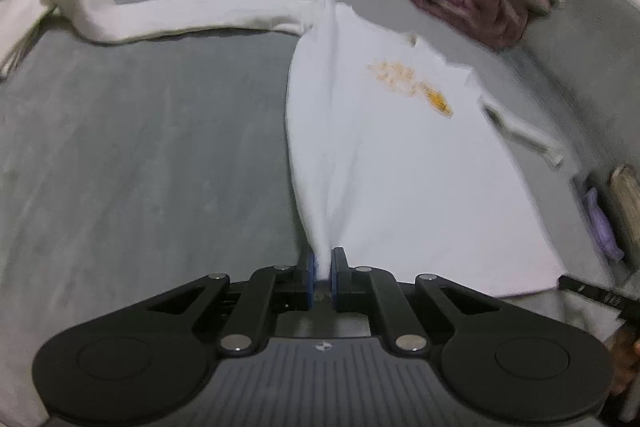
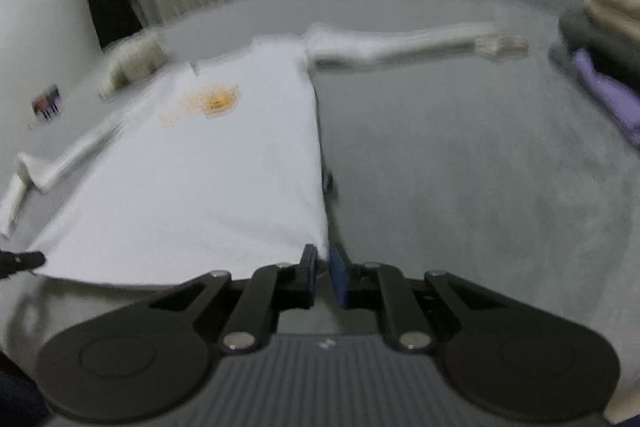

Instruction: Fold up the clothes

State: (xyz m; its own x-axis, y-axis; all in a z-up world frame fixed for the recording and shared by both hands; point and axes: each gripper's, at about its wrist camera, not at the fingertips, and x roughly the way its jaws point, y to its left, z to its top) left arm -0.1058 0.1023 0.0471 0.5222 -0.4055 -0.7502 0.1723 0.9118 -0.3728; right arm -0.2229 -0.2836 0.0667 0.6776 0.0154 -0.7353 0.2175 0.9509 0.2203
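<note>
Shirt (image 1: 400, 155), white and long-sleeved, lies spread front-up on the grey bed (image 1: 140, 147), an orange print on its chest. At the near hem the left gripper (image 1: 323, 273) pinches a bunched corner of soft knit; the right gripper (image 2: 323, 269) sits at the other hem corner, jaws slightly parted, grip uncertain through blur. An uneven pull could skew the hem. Farther off, one sleeve (image 1: 200, 17) trails crumpled, liable to drag.
</note>
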